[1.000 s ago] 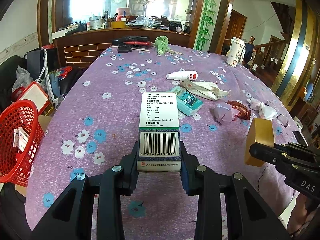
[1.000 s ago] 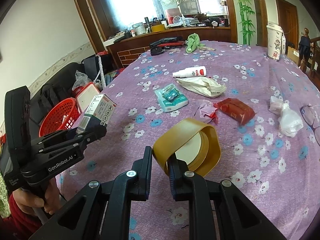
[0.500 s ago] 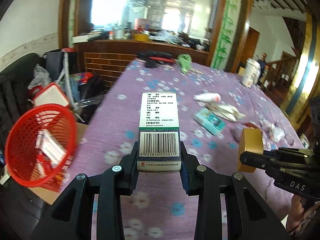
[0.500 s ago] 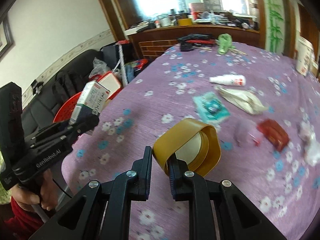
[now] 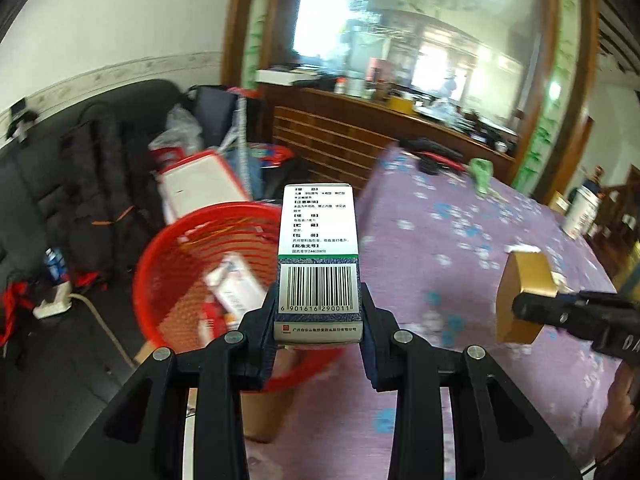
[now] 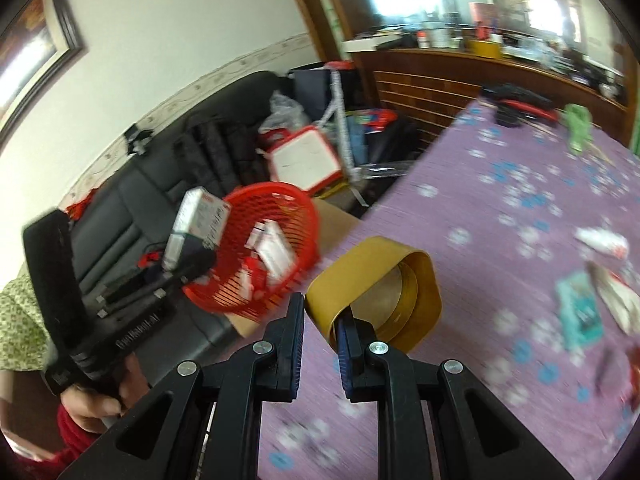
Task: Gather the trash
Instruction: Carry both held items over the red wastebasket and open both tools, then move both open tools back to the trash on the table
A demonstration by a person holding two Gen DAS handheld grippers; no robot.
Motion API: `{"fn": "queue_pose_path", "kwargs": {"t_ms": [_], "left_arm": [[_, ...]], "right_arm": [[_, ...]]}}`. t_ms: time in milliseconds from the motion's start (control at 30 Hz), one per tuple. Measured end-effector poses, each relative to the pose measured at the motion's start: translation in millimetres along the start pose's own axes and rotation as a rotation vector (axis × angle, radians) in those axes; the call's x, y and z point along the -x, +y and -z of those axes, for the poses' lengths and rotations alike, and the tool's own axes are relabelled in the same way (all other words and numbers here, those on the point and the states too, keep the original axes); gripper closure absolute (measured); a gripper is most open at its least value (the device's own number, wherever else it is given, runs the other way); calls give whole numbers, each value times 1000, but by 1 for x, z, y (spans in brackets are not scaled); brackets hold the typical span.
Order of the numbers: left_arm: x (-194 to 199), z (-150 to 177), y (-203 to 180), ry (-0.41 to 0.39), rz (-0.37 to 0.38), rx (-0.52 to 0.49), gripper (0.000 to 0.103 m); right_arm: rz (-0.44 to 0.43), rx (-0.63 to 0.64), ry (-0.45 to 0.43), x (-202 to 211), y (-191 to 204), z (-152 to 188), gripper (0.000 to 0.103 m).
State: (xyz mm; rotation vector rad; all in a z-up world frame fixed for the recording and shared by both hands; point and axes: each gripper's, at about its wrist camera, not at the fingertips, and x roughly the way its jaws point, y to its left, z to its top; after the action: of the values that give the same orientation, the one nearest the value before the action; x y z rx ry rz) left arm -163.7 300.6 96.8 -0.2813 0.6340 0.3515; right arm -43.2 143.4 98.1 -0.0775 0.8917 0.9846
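Note:
My left gripper [image 5: 320,312] is shut on a white and green medicine box [image 5: 318,248] with a barcode, held upright at the table's left edge over the near rim of the red mesh basket [image 5: 180,264]. The same box [image 6: 198,216] shows in the right wrist view beside the basket [image 6: 296,216]. My right gripper [image 6: 320,312] is shut on the wall of a gold lid [image 6: 376,284], above the purple flowered tablecloth [image 6: 500,240] close to its left edge. That lid [image 5: 524,292] appears at right in the left wrist view. The basket holds several small boxes.
The basket rests on a cardboard box [image 5: 260,412] beside the table. A black sofa [image 5: 80,184] with bags stands behind it. Still on the cloth are a teal packet [image 6: 580,312], a white wrapper [image 6: 620,300], a small white bottle [image 6: 600,240] and a green cloth [image 6: 576,124]. A hand [image 6: 100,396] holds the left gripper.
Both grippers have swung left from over the table's middle toward the red basket, each keeping its hold. The basket now lies right behind the medicine box.

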Motion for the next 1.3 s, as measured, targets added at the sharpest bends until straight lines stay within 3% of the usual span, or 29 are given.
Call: {"fn": "queue_pose_path", "kwargs": {"t_ms": [200, 467, 533, 567, 600, 633, 667, 867, 1300], "left_arm": [[-11, 0, 41, 25, -46, 58, 70], [-25, 0, 62, 40, -70, 93, 70], [-27, 0, 65, 44, -69, 97, 67], [-27, 0, 65, 47, -69, 101, 64], [-28, 0, 66, 44, -68, 104, 54], [-27, 0, 66, 37, -68, 105, 47], [-27, 0, 65, 28, -72, 102, 46], [-27, 0, 57, 29, -61, 95, 46], [-7, -1, 2, -9, -8, 16, 42]], "right_arm": [[-75, 30, 33, -42, 38, -32, 87], [-132, 13, 75, -94, 61, -66, 83], [-132, 4, 87, -103, 63, -70, 67], [-134, -8, 83, -105, 62, -71, 55], [-134, -13, 77, -104, 60, -72, 46], [-136, -16, 71, -102, 59, -71, 45], [-137, -17, 69, -101, 58, -71, 45], [-152, -46, 32, -77, 43, -67, 45], [-63, -143, -50, 0, -22, -18, 42]]}}
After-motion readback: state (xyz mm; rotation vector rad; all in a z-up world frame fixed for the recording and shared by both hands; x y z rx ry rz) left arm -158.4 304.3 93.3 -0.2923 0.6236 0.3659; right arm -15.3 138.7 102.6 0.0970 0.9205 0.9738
